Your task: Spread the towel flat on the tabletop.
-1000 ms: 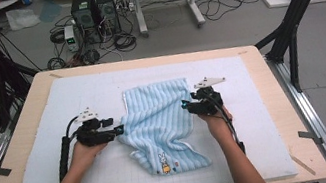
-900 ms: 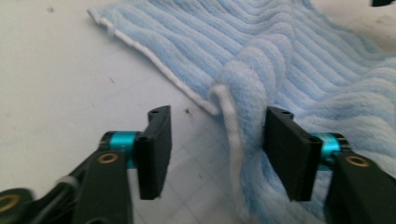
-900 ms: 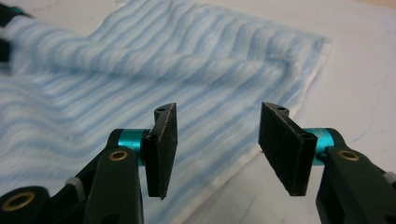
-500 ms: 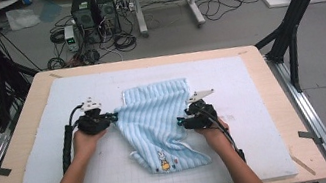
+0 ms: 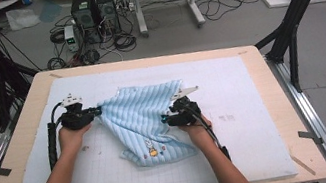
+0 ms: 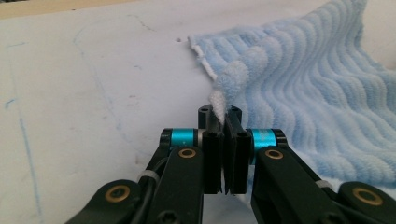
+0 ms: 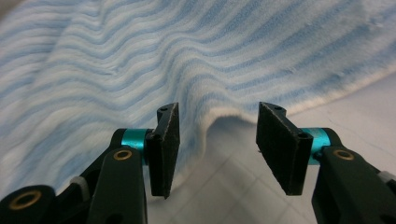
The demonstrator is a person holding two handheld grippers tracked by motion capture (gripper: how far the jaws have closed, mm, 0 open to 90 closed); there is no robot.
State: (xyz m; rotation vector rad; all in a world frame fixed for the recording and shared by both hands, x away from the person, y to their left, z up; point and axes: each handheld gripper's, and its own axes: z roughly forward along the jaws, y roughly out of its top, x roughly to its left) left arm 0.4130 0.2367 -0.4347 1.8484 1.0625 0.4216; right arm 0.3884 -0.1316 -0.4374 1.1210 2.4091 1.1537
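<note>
Nearest us, the person's forearms come in over the table [image 5: 23,146]. Our right gripper [image 5: 168,119] sits at the towel's right edge, jaws spread, a raised fold of hem between them but the pads not pressing it. Our left gripper [image 5: 96,111] has its jaws pressed together, pinching the towel's left corner, lifted slightly. The blue striped towel [image 5: 143,120] lies rumpled mid-mat on the white mat [image 5: 232,94]. Beyond: computer towers [image 5: 93,7], cables on the floor.

readable text: none that I can make out
towel [image 5: 148,119] print, lower centre of high view: small picture, no letters
</note>
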